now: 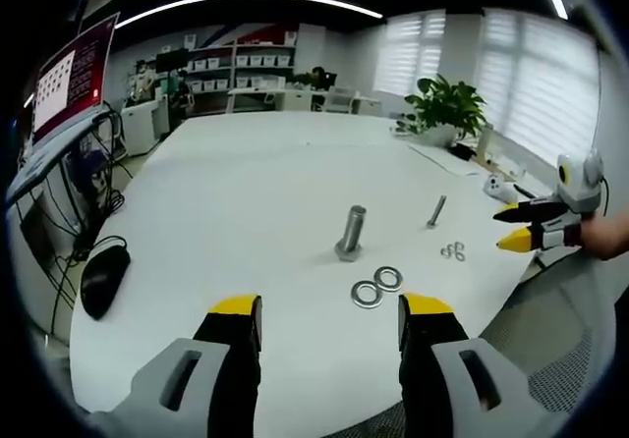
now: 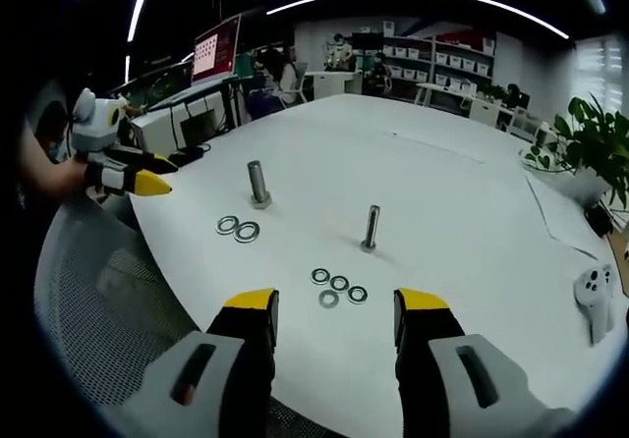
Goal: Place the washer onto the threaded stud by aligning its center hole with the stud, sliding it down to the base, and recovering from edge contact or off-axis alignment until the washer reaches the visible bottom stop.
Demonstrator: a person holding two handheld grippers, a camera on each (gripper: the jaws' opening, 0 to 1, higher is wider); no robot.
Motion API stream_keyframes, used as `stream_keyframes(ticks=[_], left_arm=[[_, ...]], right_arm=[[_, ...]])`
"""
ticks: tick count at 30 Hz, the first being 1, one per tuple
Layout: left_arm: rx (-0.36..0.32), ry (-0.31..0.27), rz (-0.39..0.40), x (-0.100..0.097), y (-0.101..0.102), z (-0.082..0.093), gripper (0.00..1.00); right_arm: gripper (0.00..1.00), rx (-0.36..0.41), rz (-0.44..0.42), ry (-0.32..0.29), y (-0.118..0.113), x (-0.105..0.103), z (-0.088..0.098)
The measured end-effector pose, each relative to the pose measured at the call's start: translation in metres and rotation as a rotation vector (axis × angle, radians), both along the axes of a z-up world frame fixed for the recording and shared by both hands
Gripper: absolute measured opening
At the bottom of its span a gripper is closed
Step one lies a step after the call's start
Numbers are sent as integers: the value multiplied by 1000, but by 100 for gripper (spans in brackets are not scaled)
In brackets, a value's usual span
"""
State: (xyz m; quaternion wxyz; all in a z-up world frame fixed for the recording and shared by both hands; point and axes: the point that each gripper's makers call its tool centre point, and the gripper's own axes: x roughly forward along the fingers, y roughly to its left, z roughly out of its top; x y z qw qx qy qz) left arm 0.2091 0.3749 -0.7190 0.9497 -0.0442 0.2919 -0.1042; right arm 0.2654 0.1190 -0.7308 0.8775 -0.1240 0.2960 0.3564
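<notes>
I am holding both grippers' fingers apart and empty over the bench (image 1: 246, 202). My right gripper view is showing four small washers (image 2: 338, 289) near the thin stud (image 2: 371, 228); my left gripper view, a black mouse (image 1: 102, 277). No writing is reading clearly.

**Studs and washers on the table**

In the right gripper view, two studs stand on the table (image 2: 442, 183): big stud (image 2: 258, 184) left, thin stud (image 2: 371, 228) right. Two washers (image 2: 237, 228) lie before the big stud, four small washers (image 2: 338, 287) before the thin one
</notes>
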Motion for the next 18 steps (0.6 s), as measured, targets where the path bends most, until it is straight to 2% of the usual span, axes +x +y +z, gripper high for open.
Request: stream_keyframes(ticks=[4,18], left_arm=[[5,-12,18,1,4,1,54],[18,-2,29,0,7,0,53]], right_arm=[[50,11,-2,1,1,-1,1],[50,-10,33,11,5,-4,-3]])
